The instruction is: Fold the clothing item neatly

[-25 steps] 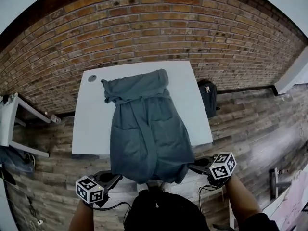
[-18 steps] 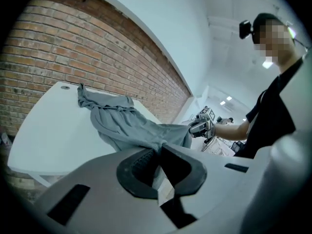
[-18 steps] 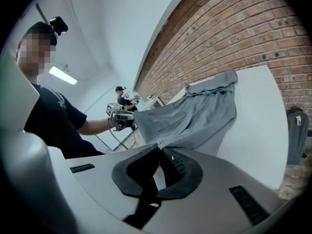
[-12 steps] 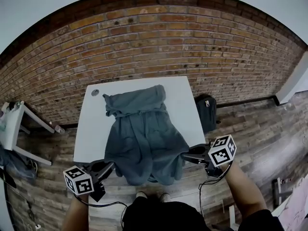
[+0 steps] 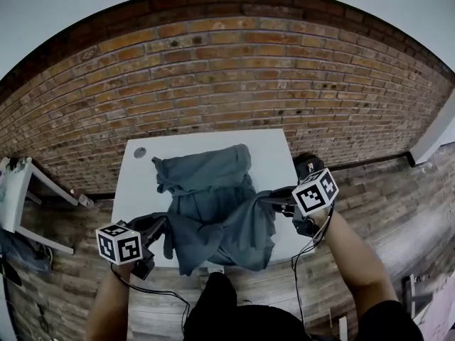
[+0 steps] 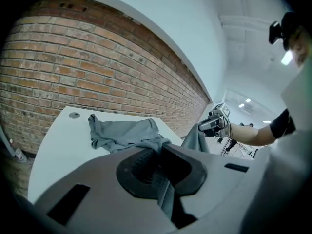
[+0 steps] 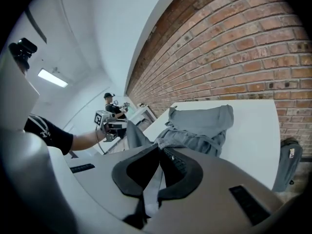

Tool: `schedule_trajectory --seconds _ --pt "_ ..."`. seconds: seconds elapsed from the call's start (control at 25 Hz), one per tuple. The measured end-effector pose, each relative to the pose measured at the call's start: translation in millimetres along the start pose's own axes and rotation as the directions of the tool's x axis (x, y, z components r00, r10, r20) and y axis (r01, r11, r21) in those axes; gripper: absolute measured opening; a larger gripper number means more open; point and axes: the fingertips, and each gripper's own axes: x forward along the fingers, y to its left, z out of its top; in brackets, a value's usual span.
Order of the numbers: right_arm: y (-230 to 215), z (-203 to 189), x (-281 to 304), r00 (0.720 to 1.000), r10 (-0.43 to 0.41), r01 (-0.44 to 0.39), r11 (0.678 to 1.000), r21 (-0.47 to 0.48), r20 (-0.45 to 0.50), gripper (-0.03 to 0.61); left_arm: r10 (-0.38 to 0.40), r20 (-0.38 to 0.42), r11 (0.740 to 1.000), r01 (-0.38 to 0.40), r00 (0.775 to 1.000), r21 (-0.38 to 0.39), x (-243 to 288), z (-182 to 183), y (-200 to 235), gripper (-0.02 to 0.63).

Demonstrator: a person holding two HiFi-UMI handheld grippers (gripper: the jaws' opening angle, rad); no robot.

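Left gripper (image 5: 162, 223) and right gripper (image 5: 267, 203) each pinch a near corner of the grey garment (image 5: 212, 190)

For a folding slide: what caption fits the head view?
Left gripper and right gripper hold the near edge of a grey garment above a white table by a brick wall.

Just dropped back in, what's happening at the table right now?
A person is folding a grey garment with two handheld grippers. The left gripper and the right gripper are each shut on a near corner, held up off the white table. The far end lies bunched on the table.
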Motion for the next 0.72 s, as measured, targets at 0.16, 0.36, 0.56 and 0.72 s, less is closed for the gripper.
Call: schedule_trajectory --seconds 0.16,0.36,0.56,0.72 --pt "-42.1 41.4 26.5 0.999 -0.030 0.031 0.999 0.041 -0.010 0.006 -0.008 -0.002 0.999 0.008 1.000 -0.046 30.0 25.7 45.7 0.005" --pt "-102.0 102.9 56.7 0.996 -0.085 0.082 0.988 0.129 0.016 0.006 0.042 -0.025 0.994 -0.045 0.999 -0.101 68.1 70.8 120.1 0.005" --pt "-171.6 126.4 95.4 0.981 -0.192 0.191 0.954 0.231 -0.018 0.008 0.076 -0.121 0.982 -0.096 0.990 -0.166 114.5 76.5 188.7 0.005" --pt "-203.0 112.3 114.3 0.962 -0.261 0.273 0.930 0.244 -0.083 0.008 0.069 -0.185 0.959 -0.116 0.980 -0.257 145.4 56.7 221.9 0.005"
